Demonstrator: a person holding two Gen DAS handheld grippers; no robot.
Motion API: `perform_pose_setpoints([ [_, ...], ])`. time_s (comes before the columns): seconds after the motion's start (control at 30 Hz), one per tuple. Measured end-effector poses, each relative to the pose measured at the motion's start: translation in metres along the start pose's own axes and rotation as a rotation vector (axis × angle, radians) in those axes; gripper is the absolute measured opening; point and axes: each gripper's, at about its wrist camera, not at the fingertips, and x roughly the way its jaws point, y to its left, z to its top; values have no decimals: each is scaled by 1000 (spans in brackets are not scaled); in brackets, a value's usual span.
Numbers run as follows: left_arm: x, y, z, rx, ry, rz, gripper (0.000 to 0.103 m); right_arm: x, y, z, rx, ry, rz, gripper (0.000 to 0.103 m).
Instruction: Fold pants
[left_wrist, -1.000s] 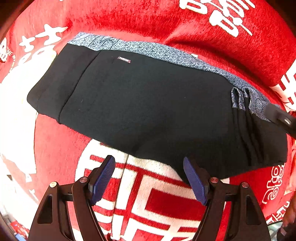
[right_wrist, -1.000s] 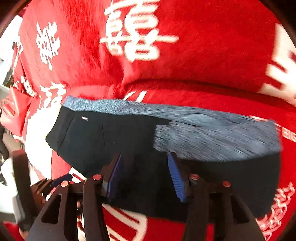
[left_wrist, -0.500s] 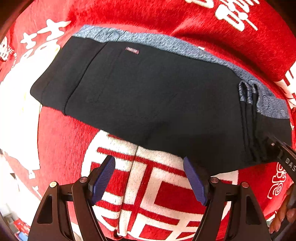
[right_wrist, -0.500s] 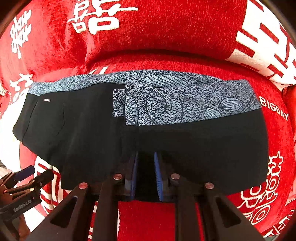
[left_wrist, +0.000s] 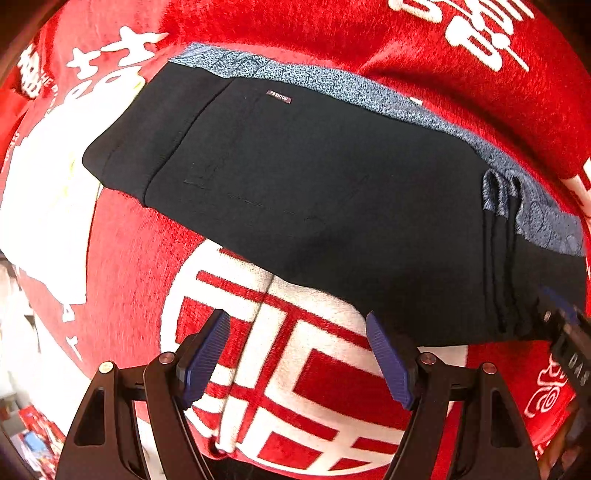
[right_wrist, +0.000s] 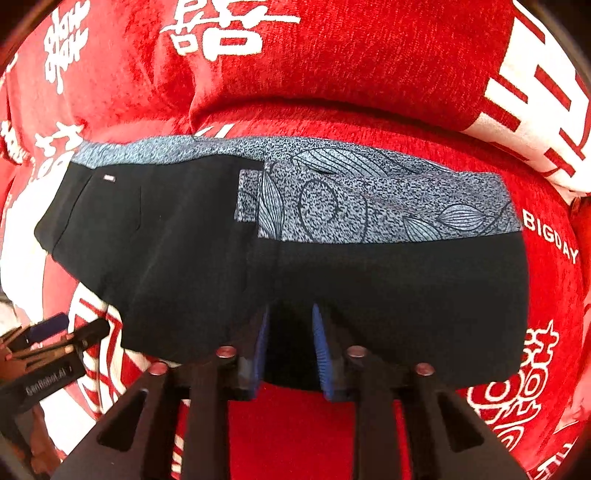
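"Two tongs, one garment. Read me the list?"

"Item one: pants (right_wrist: 406, 295), black, with a speckled grey waistband (right_wrist: 369, 199) along the far edge. They lie flat across the red blanket (right_wrist: 332, 66), long way left to right, already doubled, with the right half stacked in layers.

Item two: my right gripper (right_wrist: 290, 314), pointing down at the near edge of the pants, about the middle. Its jaws have just been opening. They stand partly apart with dark cloth between them, and the pads do not look to be pressing on it.

Item three: my left gripper (left_wrist: 295, 321), jaws wide, nothing in them. It hovers over bare blanket just near of the pants' left half."

"Step in hand?"

"By my reckoning, between folds: one fold is laid, the right tongs are letting go, and the bundle is not yet compact."

"Next move calls for?"

"Probably both tongs on the left end, one at the near corner and one at the far, each pinching every layer. Then carry it level over to the right, so the edges meet and nothing bunches."
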Motion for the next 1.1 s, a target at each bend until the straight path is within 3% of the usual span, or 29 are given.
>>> perform_pose_setpoints([
  [0.03, -1, -2, -1, -9, -1, 2, 77, -2, -2, -2, -8, 8, 9, 46],
  [0.4, -23, -17, -13, -33, -5, 6, 78, -18, -7, -15, -42, 31, 109, 62],
  [0.47, -25, -19, -18, -33, -8, -7, 100, -20, -8, -19, -42, 31, 131, 68],
  [0.57, -31, -18, -25, -31, -35, -37, 101, -22, -9, -23, -27, 36, 172, 79],
  [0.77, -22, -15, -38, -36, 2, -43, 101, -17, -9, -35, 1, 73, 183, 81],
  [0.93, -8, -9, -42, -27, 61, -97, 101, -12, -8, -45, 34, 99, 149, 84],
  [1.1, -7, 5, -34, 13, 67, -126, 101, -9, 2, -49, 103, 103, 91, 85],
])
